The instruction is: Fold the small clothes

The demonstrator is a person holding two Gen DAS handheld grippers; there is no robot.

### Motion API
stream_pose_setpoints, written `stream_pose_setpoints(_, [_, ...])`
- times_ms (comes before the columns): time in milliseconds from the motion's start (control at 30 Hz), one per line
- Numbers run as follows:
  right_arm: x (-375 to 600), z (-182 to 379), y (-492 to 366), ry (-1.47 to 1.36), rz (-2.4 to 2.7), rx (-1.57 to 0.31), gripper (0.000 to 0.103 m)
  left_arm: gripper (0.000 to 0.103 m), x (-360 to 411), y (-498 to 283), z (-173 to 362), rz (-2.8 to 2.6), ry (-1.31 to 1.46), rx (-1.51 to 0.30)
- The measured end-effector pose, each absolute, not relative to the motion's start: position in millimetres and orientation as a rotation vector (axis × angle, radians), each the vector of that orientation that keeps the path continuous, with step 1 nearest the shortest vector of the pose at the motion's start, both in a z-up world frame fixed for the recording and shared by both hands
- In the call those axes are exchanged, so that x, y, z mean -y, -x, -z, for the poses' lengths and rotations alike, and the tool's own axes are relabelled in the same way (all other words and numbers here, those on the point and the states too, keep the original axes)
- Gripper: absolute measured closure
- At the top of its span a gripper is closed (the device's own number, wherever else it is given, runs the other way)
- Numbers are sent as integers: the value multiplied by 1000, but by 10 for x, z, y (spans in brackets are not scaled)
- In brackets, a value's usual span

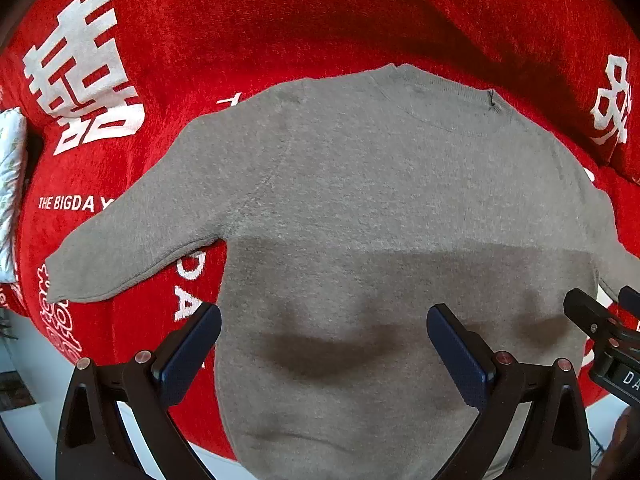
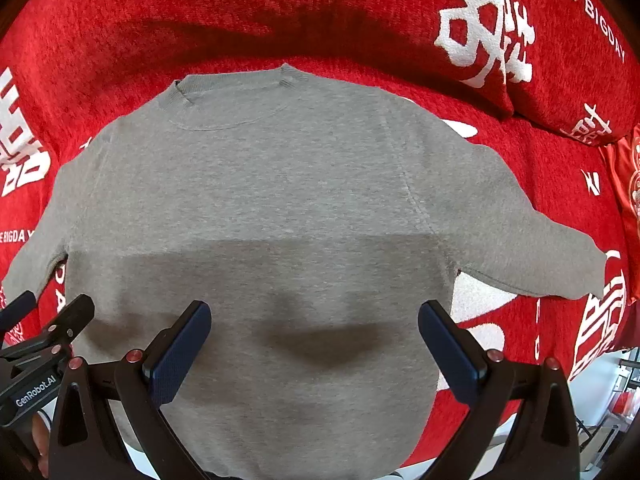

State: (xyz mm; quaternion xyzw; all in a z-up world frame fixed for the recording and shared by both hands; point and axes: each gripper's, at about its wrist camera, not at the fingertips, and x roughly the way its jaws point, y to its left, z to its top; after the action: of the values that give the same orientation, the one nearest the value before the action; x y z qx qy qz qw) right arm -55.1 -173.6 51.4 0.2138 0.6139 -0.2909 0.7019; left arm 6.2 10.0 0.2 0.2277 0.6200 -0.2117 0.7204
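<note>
Sweater: a small grey knit sweater (image 1: 360, 184) lies flat and spread out on a red blanket (image 1: 240, 20) printed with white characters; it fills the middle of both frames, neckline toward the top, hem toward the bottom edge.
Sleeves: in the left wrist view one sleeve (image 1: 132, 240) runs out to the lower left; in the right wrist view the other sleeve (image 2: 532, 252) runs out to the right.
Left gripper: the left gripper (image 1: 324, 344) hovers over the lower body of the sweater, its blue-padded fingers (image 1: 188, 356) spread wide, holding nothing.
Right gripper: the right gripper (image 2: 316, 344) sits likewise over the lower body, fingers (image 2: 180, 356) wide apart and empty.
Handling: probably light, soft and limp, so it will sag and crease wherever it is unsupported; the fuzzy knit should not slip in the pads, and nothing here looks fragile.
Where to hold: my judgement is the sleeve cuffs or the hem corners, pinching a single edge so that the layers lift together.
Progress: no fold shows yet; the garment looks laid out ready for the first one.
View differences: the left wrist view alone shows a pale patterned cloth (image 1: 10, 184) at the far left edge; the right wrist view alone shows a red cushion (image 2: 560, 60) at the upper right. Each view catches the other gripper at its lower corner.
</note>
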Motion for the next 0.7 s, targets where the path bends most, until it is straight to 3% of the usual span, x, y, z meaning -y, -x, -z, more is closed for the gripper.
stream_pose_setpoints(700, [1142, -419, 77, -404, 512, -1387, 0, 0, -753, -445, 96, 442, -327, -1417])
